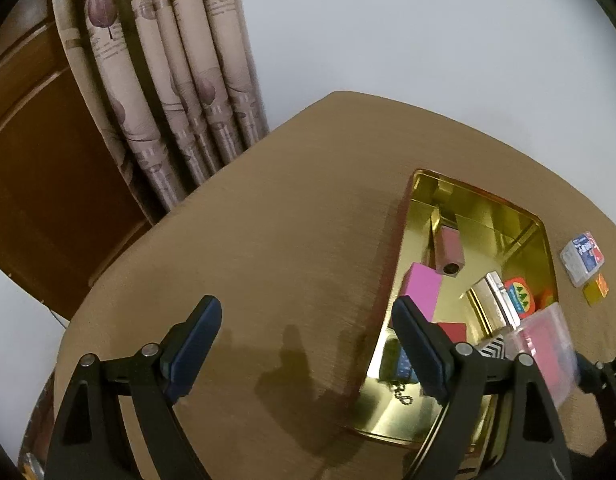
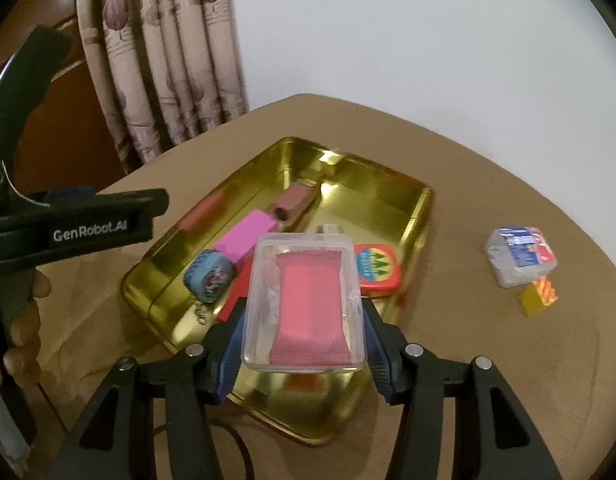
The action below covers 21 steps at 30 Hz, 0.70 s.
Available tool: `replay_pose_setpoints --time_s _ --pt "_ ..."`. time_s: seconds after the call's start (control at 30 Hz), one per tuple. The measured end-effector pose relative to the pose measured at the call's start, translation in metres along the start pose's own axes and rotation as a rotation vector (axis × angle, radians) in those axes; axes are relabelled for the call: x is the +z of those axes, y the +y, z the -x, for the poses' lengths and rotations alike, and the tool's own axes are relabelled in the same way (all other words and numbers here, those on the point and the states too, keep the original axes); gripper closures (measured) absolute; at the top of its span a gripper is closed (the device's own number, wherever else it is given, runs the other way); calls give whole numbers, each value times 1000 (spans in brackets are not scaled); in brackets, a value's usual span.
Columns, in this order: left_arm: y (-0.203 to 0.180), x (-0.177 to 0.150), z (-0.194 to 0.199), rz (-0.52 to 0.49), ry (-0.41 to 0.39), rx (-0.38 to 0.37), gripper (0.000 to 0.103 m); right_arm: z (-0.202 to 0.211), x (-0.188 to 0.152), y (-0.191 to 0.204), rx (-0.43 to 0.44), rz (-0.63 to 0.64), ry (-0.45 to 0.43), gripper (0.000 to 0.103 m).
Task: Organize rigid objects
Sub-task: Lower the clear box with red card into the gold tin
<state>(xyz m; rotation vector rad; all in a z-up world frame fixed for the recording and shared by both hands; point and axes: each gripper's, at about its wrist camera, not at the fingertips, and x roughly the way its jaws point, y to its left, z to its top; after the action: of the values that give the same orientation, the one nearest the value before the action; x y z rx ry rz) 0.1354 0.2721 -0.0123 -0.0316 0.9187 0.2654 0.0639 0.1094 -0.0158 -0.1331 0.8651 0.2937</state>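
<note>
A gold metal tray (image 2: 418, 216) sits on the brown table and holds a pink block (image 2: 247, 236), a brown tube (image 2: 293, 200), a round blue tape case (image 2: 207, 270), a red flat piece (image 2: 237, 292) and a red tin with green trees (image 2: 376, 266). My right gripper (image 2: 303, 320) is shut on a clear plastic box with a red packet inside (image 2: 305, 304), held above the tray's near end. My left gripper (image 1: 308, 340) is open and empty over the bare table, left of the tray (image 1: 544, 236). The clear box (image 1: 544, 344) shows at the right of the left wrist view.
A small wrapped blue-and-red pack (image 2: 520, 258) and a small gold-and-orange cube (image 2: 538, 296) lie on the table right of the tray. Patterned curtains (image 2: 159, 80) and a wooden door (image 1: 47, 184) stand behind the table's far left edge. A white wall is behind.
</note>
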Motion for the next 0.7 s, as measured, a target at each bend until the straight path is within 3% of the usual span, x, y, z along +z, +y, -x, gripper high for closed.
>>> replay_pose_setpoints --time_s 0.23,0.7 --pt "-1 2 -2 12 7 -5 18 -14 0 19 33 26 19 49" --pt "-5 1 -6 7 23 -26 18 -37 1 2 -25 0 58 49"
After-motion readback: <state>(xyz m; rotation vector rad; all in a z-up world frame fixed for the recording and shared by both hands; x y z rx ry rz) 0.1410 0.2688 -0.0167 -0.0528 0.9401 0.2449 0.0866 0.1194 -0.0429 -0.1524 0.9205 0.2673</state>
